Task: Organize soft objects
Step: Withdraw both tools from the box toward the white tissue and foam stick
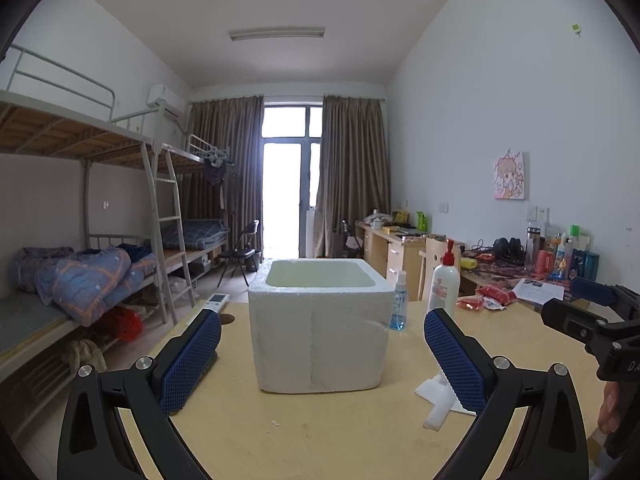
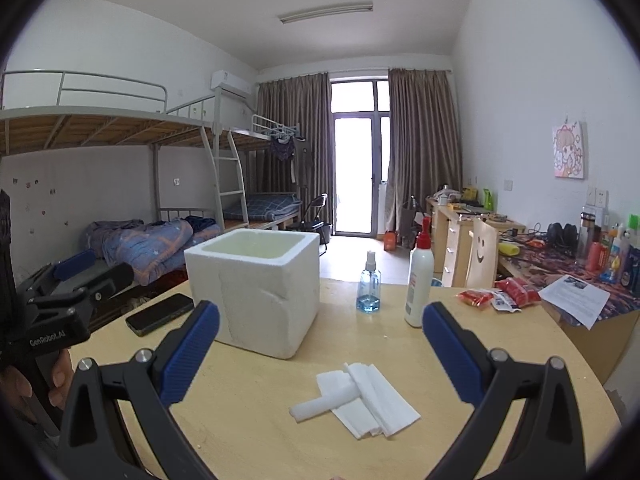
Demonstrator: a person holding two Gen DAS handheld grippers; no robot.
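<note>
Folded white tissues (image 2: pixel 374 402) and foam roll (image 2: pixel 323 403) lie on counter (image 2: pixel 256 400) right of foam box (image 2: pixel 256 292). Left claw (image 1: pixel 322 356) apart, empty; right claw (image 2: pixel 320 354) apart, empty.

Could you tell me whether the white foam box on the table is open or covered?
Open: the foam box stands upright with no lid, and its rim and pale inner walls show. Its floor is hidden in both views.

"GenRobot.AI" stands in white on the black body of the left gripper (image 2: pixel 76 280), and only the letters "DA" show on the right gripper (image 1: pixel 592 312).
</note>
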